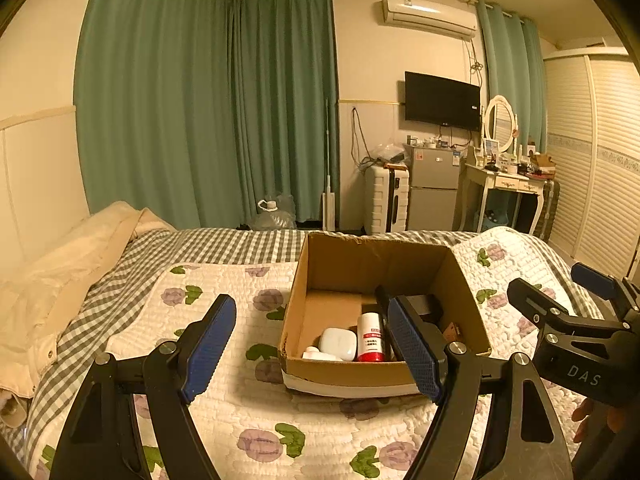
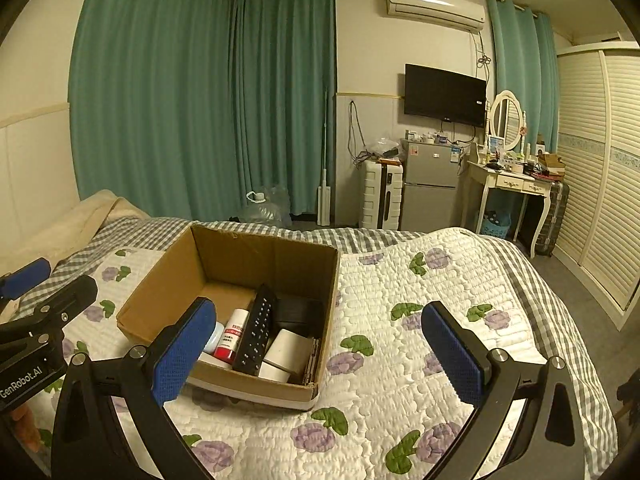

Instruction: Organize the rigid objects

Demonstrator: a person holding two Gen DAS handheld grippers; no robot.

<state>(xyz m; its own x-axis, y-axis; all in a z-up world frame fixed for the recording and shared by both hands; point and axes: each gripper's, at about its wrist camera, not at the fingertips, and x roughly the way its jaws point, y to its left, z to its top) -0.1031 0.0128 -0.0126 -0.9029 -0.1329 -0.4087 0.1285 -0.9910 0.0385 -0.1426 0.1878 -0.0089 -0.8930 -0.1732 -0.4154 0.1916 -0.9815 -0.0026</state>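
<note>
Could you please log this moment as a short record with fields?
surface: quilt on a bed
container: cardboard box, open at the top
in box: remote control, red and white bottle, white case
left hand-held gripper: open, empty, before the box
right hand-held gripper: open, empty, near the box's right corner

green curtains (image 2: 200, 92), wall television (image 2: 444, 96), fridge (image 2: 430, 184), suitcase (image 2: 382, 196)

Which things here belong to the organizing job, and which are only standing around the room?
Job: cardboard box, black remote, red-and-white bottle, white case, left hand-held gripper, right hand-held gripper.

Lying about: suitcase, small fridge, water jug, dressing table.
</note>
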